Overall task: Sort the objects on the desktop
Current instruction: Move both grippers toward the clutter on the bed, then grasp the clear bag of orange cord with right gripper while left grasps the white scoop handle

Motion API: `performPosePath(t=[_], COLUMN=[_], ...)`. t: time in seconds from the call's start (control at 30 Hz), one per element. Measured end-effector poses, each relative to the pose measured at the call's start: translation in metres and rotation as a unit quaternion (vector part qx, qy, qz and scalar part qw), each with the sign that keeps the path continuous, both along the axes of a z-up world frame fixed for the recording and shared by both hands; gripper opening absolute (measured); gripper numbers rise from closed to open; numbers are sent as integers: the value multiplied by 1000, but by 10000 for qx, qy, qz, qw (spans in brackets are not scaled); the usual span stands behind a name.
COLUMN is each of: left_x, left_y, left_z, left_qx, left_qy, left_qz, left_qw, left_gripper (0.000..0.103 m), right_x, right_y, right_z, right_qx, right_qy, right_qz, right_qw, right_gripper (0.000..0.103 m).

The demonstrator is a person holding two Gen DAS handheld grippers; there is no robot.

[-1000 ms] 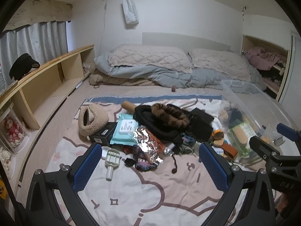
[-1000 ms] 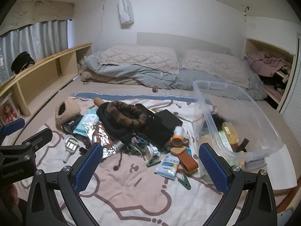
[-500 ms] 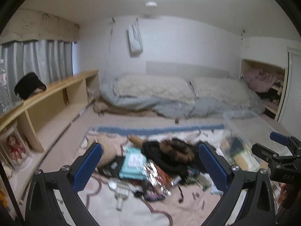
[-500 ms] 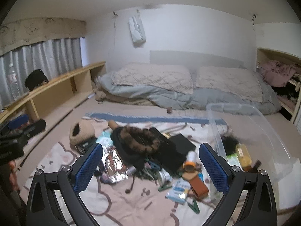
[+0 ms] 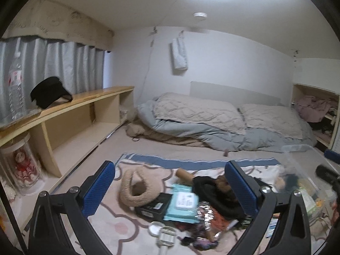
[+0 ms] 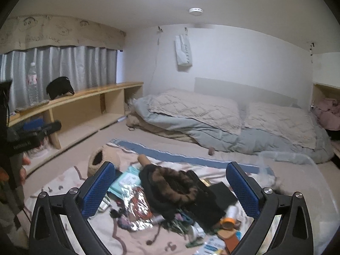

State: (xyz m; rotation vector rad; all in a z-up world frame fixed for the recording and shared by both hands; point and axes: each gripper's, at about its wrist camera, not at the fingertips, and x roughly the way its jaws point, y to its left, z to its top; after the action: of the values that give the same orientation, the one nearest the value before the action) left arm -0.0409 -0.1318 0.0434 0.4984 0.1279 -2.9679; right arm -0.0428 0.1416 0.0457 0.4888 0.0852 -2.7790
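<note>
Left wrist view has tilted up since a second ago: ceiling fills the top, and the pile [image 5: 191, 208] sits low in frame on the blanket [image 5: 110, 223], so no item is targeted yet. At lower left, the left tongs [image 5: 170, 193] hang released and empty. At lower center, the wipes pack [image 5: 182, 204] lies flat, long axis running toward the bed [image 5: 212, 123]. In the right wrist view, the right tongs [image 6: 170, 193] gape empty; the bin [image 6: 297, 170] waits at lower right.
</note>
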Motion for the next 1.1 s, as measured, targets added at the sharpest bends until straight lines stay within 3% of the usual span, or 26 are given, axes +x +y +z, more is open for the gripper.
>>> performPosePath(t=[0.3,0.6,0.77,0.9,1.1], left_x=[-12,-30,-46,-58,-64], left_y=[-26,-25,-22,-20,-20], left_z=[-46,-143,-202,-240,-259], left_qx=[-194,-56,234,391,505], left_qy=[-262,-1031,-1615,-2090,-2392], left_qz=[63,54,93,168,114], left_qw=[9994,9946,9865,9770,9696], left_gripper=[103,103,103,102,102], right_x=[-33,-66,-84,-100,-121], right_y=[-36,-64,-78,-86,-92], right_z=[-27,-101,-142,-170,-197], right_qx=[-88,300,734,666,717], right_qy=[-419,-1206,-1736,-2258,-2644], right_qz=[432,814,860,1035,1128], right_qw=[9982,9889,9783,9664,9551], right_gripper=[103,103,103,103,103])
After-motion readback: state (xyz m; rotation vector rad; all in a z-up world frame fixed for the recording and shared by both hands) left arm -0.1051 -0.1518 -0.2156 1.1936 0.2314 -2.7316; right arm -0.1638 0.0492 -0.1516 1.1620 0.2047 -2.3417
